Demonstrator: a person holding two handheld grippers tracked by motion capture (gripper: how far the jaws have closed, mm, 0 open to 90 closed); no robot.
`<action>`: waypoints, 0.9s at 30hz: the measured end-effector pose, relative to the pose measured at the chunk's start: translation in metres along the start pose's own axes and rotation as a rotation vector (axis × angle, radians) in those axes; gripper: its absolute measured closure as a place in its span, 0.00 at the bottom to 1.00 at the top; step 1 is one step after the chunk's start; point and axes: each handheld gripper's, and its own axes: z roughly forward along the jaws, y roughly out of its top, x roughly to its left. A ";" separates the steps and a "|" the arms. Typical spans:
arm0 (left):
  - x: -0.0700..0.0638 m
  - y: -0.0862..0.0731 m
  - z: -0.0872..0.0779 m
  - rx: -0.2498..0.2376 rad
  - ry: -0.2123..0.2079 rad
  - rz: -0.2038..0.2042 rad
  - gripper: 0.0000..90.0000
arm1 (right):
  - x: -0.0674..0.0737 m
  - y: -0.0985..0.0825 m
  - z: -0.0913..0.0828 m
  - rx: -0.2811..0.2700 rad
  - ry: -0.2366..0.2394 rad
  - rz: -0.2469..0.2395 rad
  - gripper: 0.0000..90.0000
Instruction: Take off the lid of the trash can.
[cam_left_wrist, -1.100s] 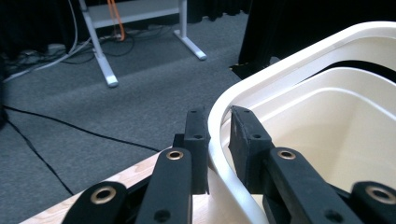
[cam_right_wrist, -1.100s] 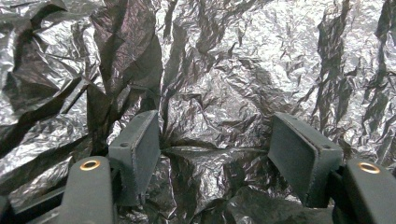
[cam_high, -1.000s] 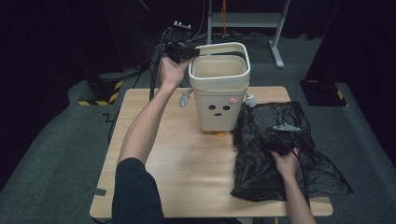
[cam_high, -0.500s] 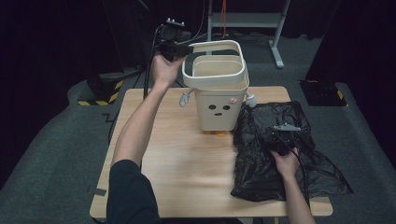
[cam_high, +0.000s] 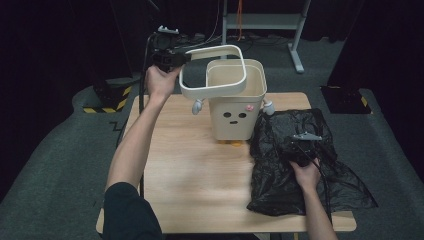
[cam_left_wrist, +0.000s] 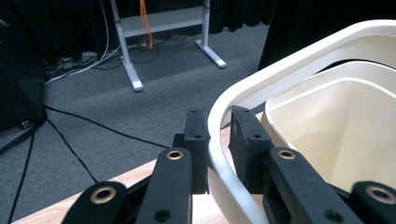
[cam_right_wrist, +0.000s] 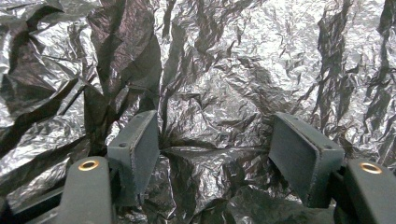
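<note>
Cream plastic rim ring (cam_high: 212, 70), clenched in the left tongs (cam_left_wrist: 218, 128), hangs left of the bin (cam_high: 236, 102); right tongs (cam_right_wrist: 215, 149) (released) rest nearer the black bag (cam_high: 300, 165).

Overhead light brightens the table (cam_high: 190, 165), surroundings stay dark, and glare glints off the crinkled bag (cam_right_wrist: 243, 70).

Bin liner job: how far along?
Early. Done: the rim ring is lifted off the bin. In hand: left gripper clamps the ring beside the bin; right gripper rests open on the black bag. Left: bag into bin, ring back on.
</note>
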 end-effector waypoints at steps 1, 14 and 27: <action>0.002 -0.002 -0.001 -0.003 0.002 -0.005 0.86 | 0.000 0.000 0.000 0.000 0.000 0.000 0.36; 0.017 -0.015 -0.016 -0.016 0.031 -0.041 0.86 | 0.000 0.000 0.000 0.002 0.000 0.003 0.36; 0.032 -0.029 -0.021 -0.003 0.049 -0.069 0.85 | 0.000 0.000 0.000 0.001 0.000 0.002 0.36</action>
